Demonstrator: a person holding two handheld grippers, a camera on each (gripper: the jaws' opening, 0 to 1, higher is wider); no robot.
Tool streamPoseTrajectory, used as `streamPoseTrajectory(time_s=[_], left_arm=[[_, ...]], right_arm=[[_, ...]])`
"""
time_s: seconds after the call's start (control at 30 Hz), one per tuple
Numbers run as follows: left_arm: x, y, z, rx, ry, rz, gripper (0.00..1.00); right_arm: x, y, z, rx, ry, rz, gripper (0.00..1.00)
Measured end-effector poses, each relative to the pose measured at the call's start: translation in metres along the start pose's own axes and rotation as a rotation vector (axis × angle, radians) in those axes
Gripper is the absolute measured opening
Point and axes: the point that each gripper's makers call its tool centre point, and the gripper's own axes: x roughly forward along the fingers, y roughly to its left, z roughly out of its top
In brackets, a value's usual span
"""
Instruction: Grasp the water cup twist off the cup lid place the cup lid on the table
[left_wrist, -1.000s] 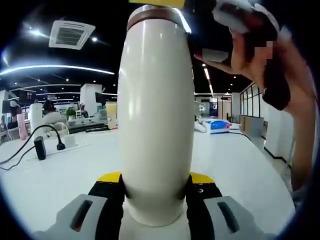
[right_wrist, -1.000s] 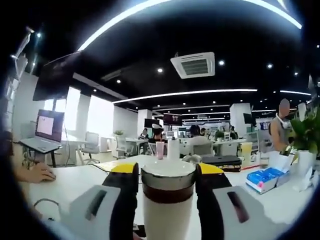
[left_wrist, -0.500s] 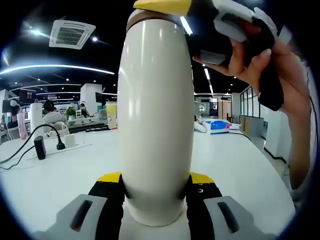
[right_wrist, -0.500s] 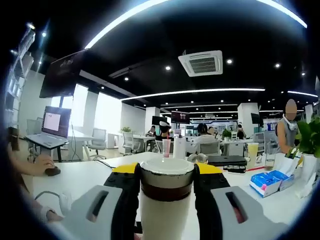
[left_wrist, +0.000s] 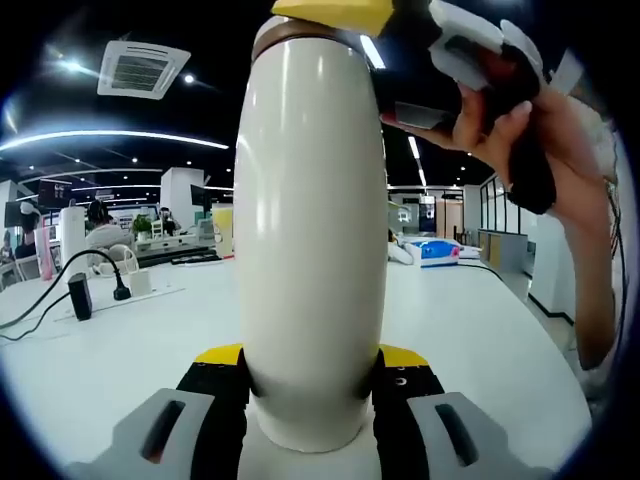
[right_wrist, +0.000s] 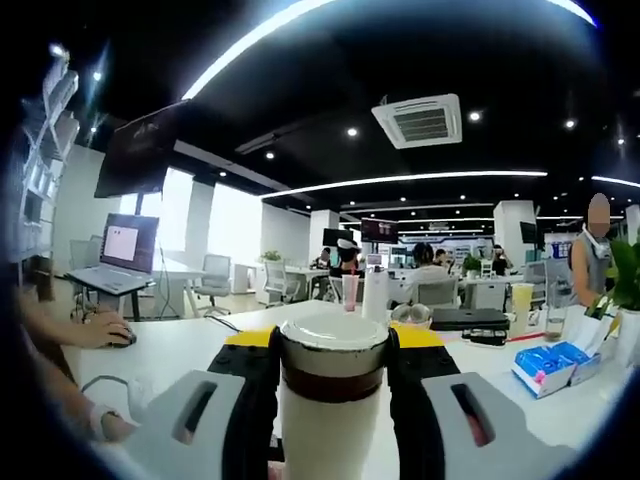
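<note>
So right now my left fingers (left_wrist: 312, 385) are clamped on the lower body of the water cup (left_wrist: 312, 240), which stands upright on the white bench (left_wrist: 120, 350). Up top, my right fingers (right_wrist: 333, 350) are closed around the cup lid (right_wrist: 333, 340), one on each side of the silver cap just above its dark brown band. From the left gripper view I can see my own hand (left_wrist: 540, 130) holding that right gripper over the cup's top.

Handling guess: the cream body looks smooth and glossy, so it's probably slippery and wants a firm squeeze low down so it won't spin while I twist. It's rigid, likely metal, so no crush worries. The lid is small, so stay square on it.

Further back there's a power strip (left_wrist: 80, 295) with its cable, then a blue box (right_wrist: 545, 365) and people at desks.
</note>
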Motion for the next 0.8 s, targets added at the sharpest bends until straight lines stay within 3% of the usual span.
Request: streamPoseTrajectory(time_s=[0.53,0.8], left_arm=[[-0.0002,-0.0003,0.0004,0.001,0.0,0.0,0.5],[-0.0004,-0.0008,0.0006,0.003,0.0,0.0,0.5]], right_arm=[[0.0009,0.0018,0.0005,0.01,-0.013,0.125,0.45],[0.0005,0.004,0.0005,0.017,-0.011,0.221,0.44]])
